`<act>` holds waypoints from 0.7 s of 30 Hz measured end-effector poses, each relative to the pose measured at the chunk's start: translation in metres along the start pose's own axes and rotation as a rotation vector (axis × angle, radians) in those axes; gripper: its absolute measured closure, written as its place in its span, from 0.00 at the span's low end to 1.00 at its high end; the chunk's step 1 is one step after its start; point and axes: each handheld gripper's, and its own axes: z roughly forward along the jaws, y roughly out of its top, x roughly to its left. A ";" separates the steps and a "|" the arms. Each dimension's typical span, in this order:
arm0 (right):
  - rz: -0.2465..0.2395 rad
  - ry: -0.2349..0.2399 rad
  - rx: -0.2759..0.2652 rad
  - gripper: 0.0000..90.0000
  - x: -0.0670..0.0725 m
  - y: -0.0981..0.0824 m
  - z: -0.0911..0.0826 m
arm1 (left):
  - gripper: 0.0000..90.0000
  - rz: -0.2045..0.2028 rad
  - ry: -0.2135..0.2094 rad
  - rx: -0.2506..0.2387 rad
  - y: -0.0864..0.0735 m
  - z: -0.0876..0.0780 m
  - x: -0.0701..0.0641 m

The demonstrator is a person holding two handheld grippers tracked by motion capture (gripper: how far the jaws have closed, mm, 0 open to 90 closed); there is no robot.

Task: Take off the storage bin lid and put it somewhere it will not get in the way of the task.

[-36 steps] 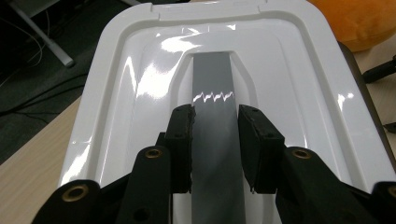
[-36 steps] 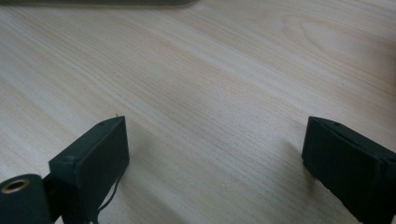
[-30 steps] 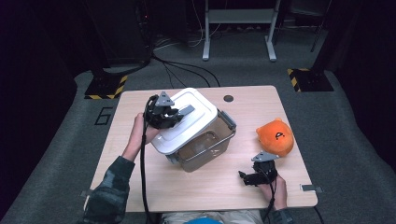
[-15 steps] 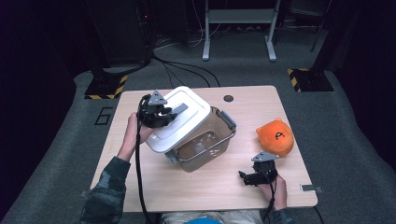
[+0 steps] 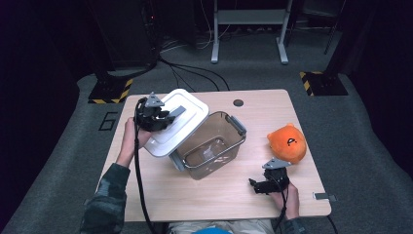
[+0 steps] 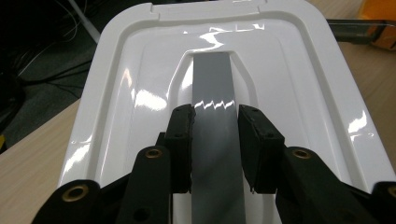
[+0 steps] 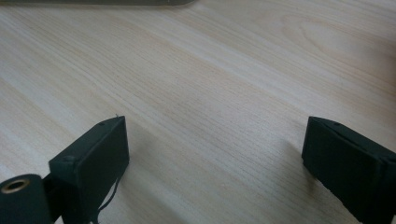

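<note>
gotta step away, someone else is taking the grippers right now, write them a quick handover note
Left gripper: shut on the grey handle of the white lid, holding the lid off to the left side of the clear bin, part of it still over the bin's left edge.
Right gripper: open, holding nothing, low over the table below the orange plush toy.
Done: the lid is lifted and the bin stands open; it looks empty.
Left, probably: set the lid down, then pick up the plush, which likely goes in the bin.
</note>
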 end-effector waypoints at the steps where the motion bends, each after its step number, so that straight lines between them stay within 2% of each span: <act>1: -0.004 -0.003 0.001 0.07 0.000 0.000 0.000 | 0.73 0.007 0.008 0.006 -0.001 -0.001 0.003; 11: -0.002 -0.003 0.001 0.07 0.000 0.000 0.000 | 0.73 -0.050 0.054 0.005 -0.012 -0.006 0.021; 16: -0.003 -0.003 0.000 0.07 0.000 0.000 0.000 | 0.73 -0.102 0.089 0.019 -0.022 -0.006 0.038; 21: -0.003 -0.003 0.001 0.07 0.000 0.000 0.000 | 0.73 -0.144 0.121 0.012 -0.031 -0.005 0.049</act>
